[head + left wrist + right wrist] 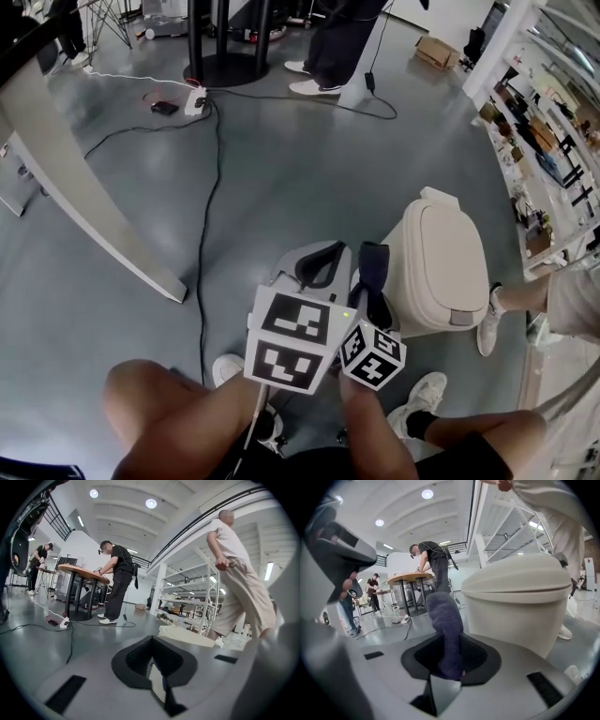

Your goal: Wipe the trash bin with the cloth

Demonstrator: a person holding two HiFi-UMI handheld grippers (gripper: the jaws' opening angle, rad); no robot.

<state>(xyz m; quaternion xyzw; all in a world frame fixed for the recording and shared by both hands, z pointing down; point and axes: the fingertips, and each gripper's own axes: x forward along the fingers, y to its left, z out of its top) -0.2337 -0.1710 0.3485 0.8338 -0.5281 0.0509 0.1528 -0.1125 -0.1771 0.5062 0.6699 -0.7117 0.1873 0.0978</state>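
Purple cloth (444, 630) in right gripper (449, 668), beside trash bin (520, 602).

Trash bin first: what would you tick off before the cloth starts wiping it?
1. Cloth clamped in right tool: ok.
2. Left tool empty, jaws together: ok.
3. Lid of trash bin down: ok.
4. Cloth touching the bin: not ok, a thin gap shows in the right gripper view.
5. Space around the bin: not ok, a bystander's shoe stands close beside it.
6. Bin steady under a push: cannot tell.
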